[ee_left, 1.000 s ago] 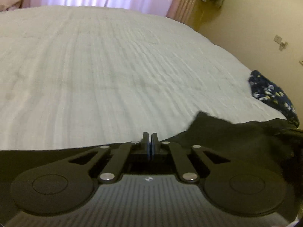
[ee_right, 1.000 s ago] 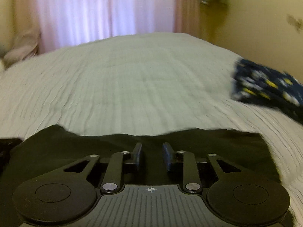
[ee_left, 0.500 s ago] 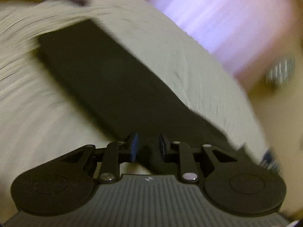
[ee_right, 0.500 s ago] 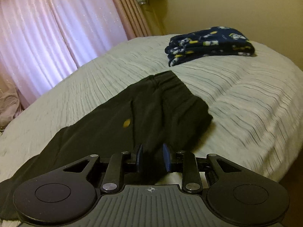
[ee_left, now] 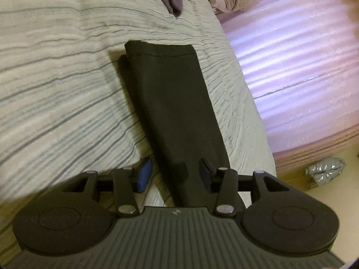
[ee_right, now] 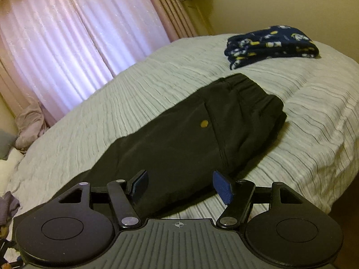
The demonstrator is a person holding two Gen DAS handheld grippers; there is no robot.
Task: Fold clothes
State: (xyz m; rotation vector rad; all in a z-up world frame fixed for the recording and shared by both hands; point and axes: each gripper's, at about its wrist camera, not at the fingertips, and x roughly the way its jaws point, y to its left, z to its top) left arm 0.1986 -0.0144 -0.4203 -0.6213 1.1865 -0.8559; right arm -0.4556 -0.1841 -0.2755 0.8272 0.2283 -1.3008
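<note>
On the striped bed (ee_right: 314,112) black trousers (ee_right: 179,139) lie flat; both grippers, left (ee_left: 175,174) and right (ee_right: 180,185), just spread, gripping nothing.

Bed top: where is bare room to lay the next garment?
Free: the striped bedspread between the black trousers and the pink curtain. Crowded: the far corner, where the folded navy patterned garment lies just beyond the trousers' waistband.

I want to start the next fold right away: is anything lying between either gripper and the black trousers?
Nothing visible. The black trousers lie flat on the bed, passing between the open fingers of both left gripper and right gripper. The folded navy garment sits apart.
</note>
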